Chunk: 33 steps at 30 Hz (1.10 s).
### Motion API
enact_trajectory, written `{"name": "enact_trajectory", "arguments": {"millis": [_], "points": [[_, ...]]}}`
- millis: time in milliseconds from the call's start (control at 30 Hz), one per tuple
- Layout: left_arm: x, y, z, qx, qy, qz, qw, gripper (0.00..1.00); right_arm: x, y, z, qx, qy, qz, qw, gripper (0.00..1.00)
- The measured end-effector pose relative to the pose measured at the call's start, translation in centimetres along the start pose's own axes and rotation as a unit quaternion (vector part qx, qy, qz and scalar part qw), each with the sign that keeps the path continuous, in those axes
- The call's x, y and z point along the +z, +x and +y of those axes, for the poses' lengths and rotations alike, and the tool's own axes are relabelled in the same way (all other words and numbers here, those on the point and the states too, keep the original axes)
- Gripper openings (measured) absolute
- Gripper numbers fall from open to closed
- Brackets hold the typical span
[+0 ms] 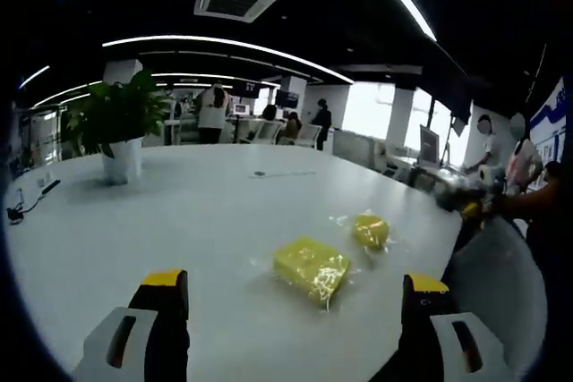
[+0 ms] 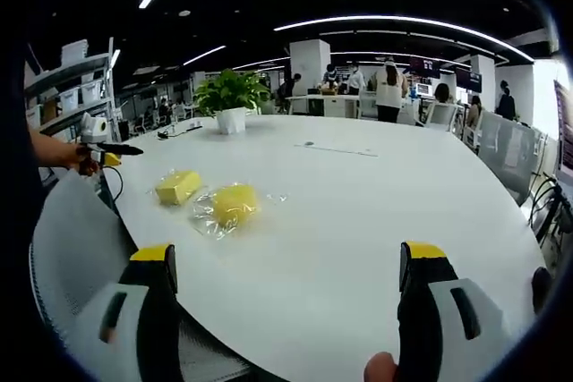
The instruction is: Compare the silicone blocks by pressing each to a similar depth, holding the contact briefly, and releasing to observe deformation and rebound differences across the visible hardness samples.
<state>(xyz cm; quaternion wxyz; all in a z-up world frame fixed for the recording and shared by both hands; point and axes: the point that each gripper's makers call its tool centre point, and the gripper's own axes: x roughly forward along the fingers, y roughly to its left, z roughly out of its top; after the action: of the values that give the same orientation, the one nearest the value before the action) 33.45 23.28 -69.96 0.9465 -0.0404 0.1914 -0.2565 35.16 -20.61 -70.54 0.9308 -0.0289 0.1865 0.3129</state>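
Two wrapped yellow blocks (image 1: 311, 267) (image 1: 371, 231) lie mid-table near the plant (image 1: 119, 123), ahead of both wide-open, empty grippers (image 1: 295, 310) (image 2: 286, 288), left nearer.

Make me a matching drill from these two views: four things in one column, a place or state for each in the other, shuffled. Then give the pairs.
Things:
1. yellow blocks
2. potted plant
3. left gripper
4. table

Places or states:
A. open, off the blocks
B. white, round-edged
C. in clear wrap, near the table's edge
D. far across the table

Pairs: 1-C, 2-D, 3-A, 4-B
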Motion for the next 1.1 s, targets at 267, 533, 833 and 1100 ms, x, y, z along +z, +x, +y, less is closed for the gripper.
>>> {"name": "enact_trajectory", "arguments": {"millis": [267, 533, 833, 1100], "points": [[0.8, 0.7, -1.0, -0.012, 0.013, -0.005, 0.9998, 1.0, -0.5, 0.1, 0.6, 0.011, -0.009, 0.007, 0.9999, 0.97], [0.8, 0.6, -0.3, -0.005, -0.001, -0.011, 0.9999, 1.0, -0.4, 0.0, 0.2, 0.0, 0.002, 0.008, 1.0, 0.97], [2.1, -0.2, -1.0, -0.002, -0.009, -0.036, 0.9993, 1.0, -0.7, 0.5, 0.8, 0.007, 0.001, 0.006, 1.0, 0.97], [2.7, 0.2, -1.3, -0.006, -0.003, -0.031, 0.9995, 1.0, -0.1, 0.2, 0.5, -0.001, 0.017, 0.002, 0.9998, 0.97]]}}
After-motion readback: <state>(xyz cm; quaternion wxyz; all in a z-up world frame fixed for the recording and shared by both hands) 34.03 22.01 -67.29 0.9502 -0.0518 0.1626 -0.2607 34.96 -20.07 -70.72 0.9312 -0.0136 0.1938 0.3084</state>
